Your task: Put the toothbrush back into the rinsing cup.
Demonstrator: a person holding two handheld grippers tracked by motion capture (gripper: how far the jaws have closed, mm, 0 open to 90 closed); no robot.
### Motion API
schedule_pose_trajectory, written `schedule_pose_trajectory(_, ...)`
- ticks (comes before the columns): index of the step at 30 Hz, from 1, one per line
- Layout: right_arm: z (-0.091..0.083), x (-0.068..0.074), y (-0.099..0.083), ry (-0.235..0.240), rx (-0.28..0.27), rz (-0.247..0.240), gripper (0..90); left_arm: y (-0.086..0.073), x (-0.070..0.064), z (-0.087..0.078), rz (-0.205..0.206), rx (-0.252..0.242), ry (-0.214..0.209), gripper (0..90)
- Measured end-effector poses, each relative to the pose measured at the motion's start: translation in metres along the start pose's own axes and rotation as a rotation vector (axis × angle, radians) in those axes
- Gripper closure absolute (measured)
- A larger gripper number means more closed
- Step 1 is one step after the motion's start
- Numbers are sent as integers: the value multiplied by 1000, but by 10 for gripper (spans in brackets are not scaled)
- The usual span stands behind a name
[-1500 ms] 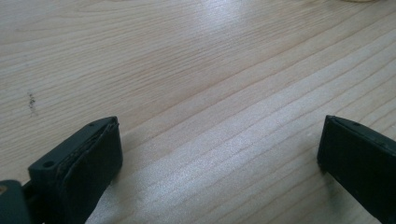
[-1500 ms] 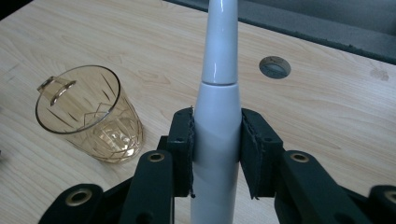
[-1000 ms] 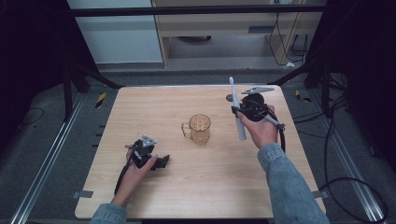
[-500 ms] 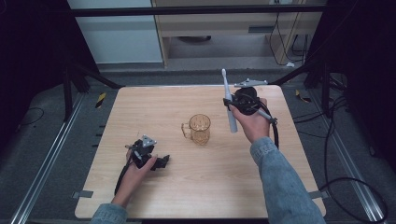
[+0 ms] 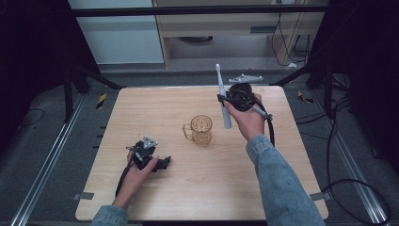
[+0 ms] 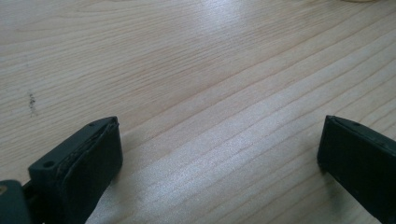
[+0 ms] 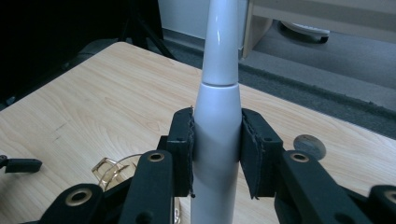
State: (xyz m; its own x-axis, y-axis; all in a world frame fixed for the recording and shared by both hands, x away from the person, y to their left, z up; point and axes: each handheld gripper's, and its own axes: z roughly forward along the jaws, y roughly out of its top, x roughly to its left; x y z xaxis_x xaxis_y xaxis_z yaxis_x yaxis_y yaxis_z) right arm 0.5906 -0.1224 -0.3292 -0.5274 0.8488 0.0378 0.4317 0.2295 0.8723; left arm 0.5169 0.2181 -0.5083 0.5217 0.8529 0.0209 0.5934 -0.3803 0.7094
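My right gripper [image 5: 226, 100], clamping the electric toothbrush [image 5: 222, 96] upright, has swung in beside the amber mug [image 5: 201, 129]; next, lower it in. My left gripper [image 5: 160, 164] rests wide open, empty.

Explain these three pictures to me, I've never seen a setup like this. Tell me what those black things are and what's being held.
A person stands at a wooden table holding a hand-operated gripper in each hand. The wide picture looks down from above. The other two come from cameras riding on each gripper, looking along its black jaws. The left gripper rests open on bare wood, holding nothing. The right gripper is clamped on a white electric toothbrush, held upright above the table, brush head up. An amber glass mug stands near the middle of the table.
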Motion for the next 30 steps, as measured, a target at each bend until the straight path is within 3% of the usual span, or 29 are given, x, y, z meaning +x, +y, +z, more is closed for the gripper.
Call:
schedule_pose_trajectory(17,9,5,8,27,-46,21,672,0,0,1,-2,-4,-3,0)
schedule_pose_trajectory(30,23,21,18,60,-73,22,672,0,0,1,-3,-4,-3,0)
